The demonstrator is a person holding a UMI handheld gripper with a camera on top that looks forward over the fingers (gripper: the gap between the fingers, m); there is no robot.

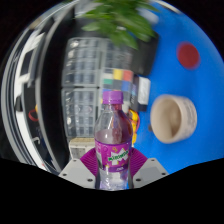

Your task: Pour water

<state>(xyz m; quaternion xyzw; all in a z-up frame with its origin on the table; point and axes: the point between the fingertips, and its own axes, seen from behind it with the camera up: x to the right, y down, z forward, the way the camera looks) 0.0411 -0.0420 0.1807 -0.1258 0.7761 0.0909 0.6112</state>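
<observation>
A clear plastic bottle with a purple cap and a purple label stands upright between my fingers. My gripper is shut on it: both magenta pads press against the label's sides. The bottle looks lifted, its base at the fingertips. A cream cup with a brown inside lies tilted on the blue surface, to the right of the bottle and beyond the fingers.
A green plant stands at the back. A clear rack-like container sits behind the bottle. A box with coloured patches and a dark object stand behind the bottle. A red disc lies on the blue surface.
</observation>
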